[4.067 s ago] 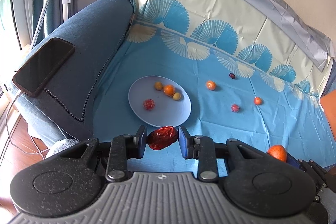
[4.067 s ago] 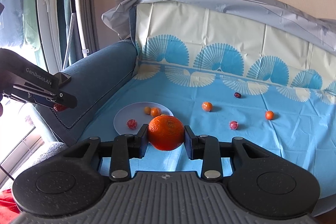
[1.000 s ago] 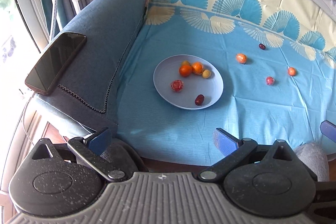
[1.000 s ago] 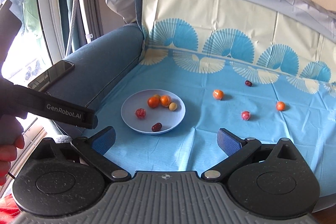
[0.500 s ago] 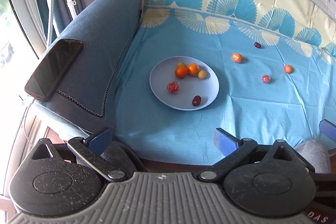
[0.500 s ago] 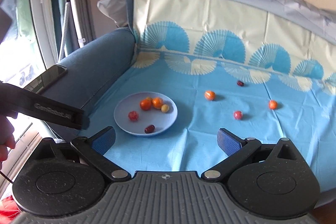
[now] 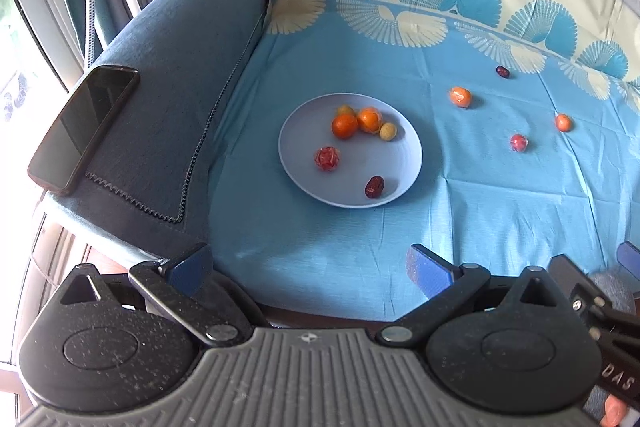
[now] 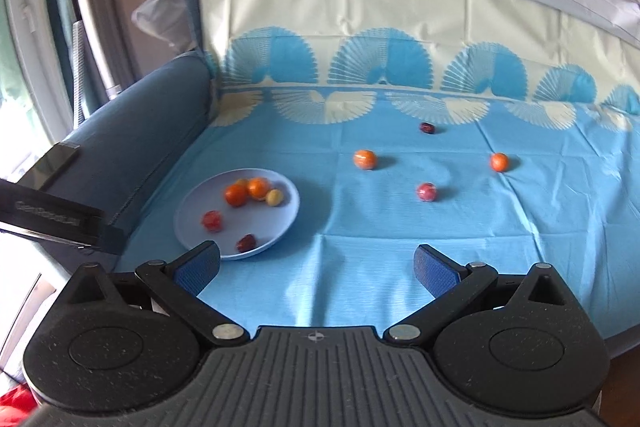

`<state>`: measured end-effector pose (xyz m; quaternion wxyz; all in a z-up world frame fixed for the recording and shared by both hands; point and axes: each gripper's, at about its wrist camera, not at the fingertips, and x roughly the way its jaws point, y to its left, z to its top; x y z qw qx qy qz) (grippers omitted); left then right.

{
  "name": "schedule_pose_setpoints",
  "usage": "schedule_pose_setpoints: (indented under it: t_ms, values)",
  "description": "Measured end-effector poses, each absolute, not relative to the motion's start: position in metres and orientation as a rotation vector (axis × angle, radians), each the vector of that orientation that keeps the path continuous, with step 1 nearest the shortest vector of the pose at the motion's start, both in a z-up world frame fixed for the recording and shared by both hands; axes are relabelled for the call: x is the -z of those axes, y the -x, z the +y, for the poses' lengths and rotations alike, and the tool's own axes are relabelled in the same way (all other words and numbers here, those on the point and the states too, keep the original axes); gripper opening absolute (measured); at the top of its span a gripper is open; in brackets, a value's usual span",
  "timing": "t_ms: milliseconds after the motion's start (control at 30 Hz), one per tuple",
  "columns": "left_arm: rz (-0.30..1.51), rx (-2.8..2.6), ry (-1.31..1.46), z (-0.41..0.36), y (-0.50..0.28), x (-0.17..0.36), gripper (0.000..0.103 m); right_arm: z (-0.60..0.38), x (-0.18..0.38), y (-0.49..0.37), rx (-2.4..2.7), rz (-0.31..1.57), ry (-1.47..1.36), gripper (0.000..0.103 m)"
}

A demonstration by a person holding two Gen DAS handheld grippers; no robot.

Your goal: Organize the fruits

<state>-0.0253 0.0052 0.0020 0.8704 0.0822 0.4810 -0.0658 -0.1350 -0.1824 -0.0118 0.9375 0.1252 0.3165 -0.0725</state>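
Both tongs are empty and spread wide now: four seconds back the left tongs (image 7: 308,269) were clamped on a dark red date and the right tongs (image 8: 318,265) on an orange. That date (image 7: 374,187) now lies at the near rim of the plate (image 7: 404,163), and the orange (image 7: 344,126) sits up with the other fruit at the plate's far side. Both tongs have pulled back off the plate toward the sofa's front edge.
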Motion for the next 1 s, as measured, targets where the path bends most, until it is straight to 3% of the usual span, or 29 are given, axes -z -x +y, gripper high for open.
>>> schedule_pose_setpoints:
  t_ms: [533,800,1000]
  values:
    - [1.076,0.256,-0.2,-0.103,-0.034,0.045,0.103,-0.329,0.066,0.092,0.44,0.65,-0.3,0.102]
    - [1.053,0.395,-0.225,-0.204,-0.077,0.084,0.103,-0.416,0.117,0.024,0.488,0.704,-0.286,0.102]
    - [1.036,0.5,-0.282,-0.275,-0.11,0.128,0.103,-0.473,0.175,-0.049,0.477,0.848,-0.264,0.102]
